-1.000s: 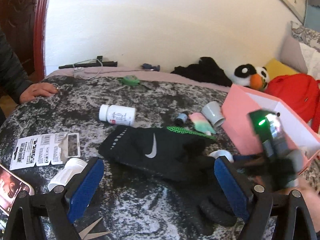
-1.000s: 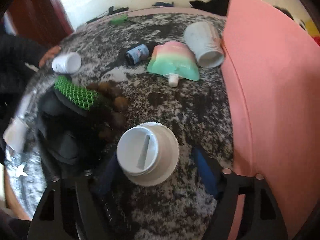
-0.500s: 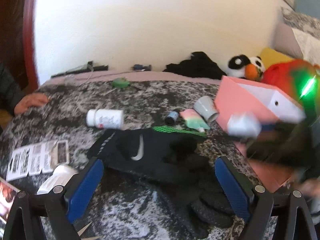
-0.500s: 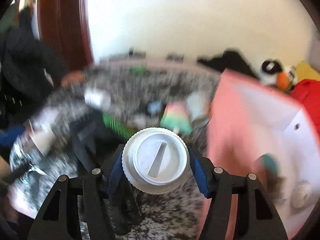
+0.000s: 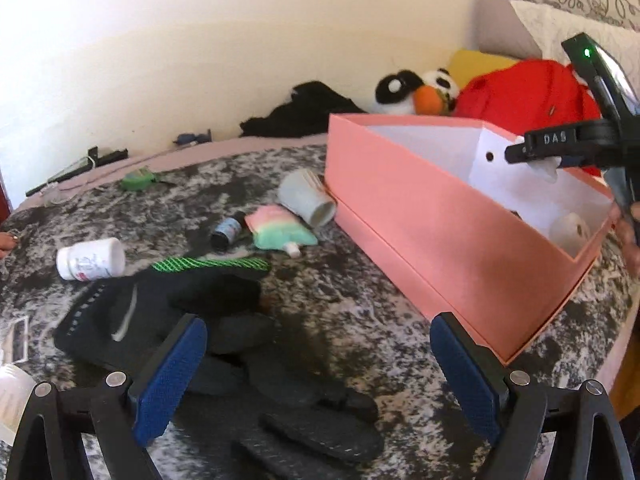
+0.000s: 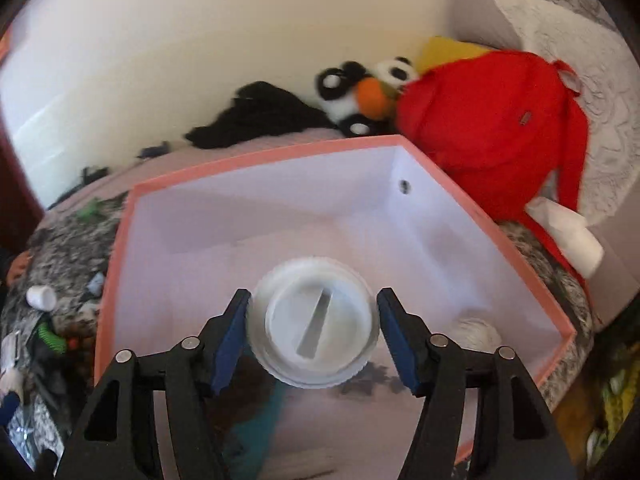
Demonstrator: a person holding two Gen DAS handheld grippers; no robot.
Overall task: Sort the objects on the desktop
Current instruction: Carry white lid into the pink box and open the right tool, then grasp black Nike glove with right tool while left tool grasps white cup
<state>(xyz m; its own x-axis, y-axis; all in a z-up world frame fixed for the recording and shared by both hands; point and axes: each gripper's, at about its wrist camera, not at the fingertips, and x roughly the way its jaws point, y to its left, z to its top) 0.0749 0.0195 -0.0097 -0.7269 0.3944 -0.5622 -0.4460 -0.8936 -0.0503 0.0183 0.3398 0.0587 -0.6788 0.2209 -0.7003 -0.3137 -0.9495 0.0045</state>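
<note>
R hand-held gripper (image 6: 313,334) is closed down on a white lid/cap (image 6: 314,330), blue pads touching both sides of its ribbed rim, held above the open pink box (image 6: 256,162). The box's inside is white; a small white roll-ish thing (image 6: 478,330) sits in the near-right corner, too blurry to ID.

L hand-held gripper (image 5: 318,364) is wide open, holding nothing, low over the black glove (image 5: 132,312) on the worktop (image 5: 360,308). Still out on the worktop: white pill bottle (image 5: 90,259), grey cup (image 5: 306,198) on its side touching the box wall, pastel pouch (image 5: 280,232), small dark bottle (image 5: 226,232).

Risks:
- The cap is gripped by the rim only, w/ thin contact, so it could pop out or tilt if the squeeze is uneven.
- Released from height, it prob bounces or rolls on edge; the box walls should catch it, but it may knock the white thing.
- The R tool seen from the L view is near the far box wall, so lowering could clip the rim and shove the box.
- L is close to the box's front corner, so reaching for the glove may nudge it.
</note>
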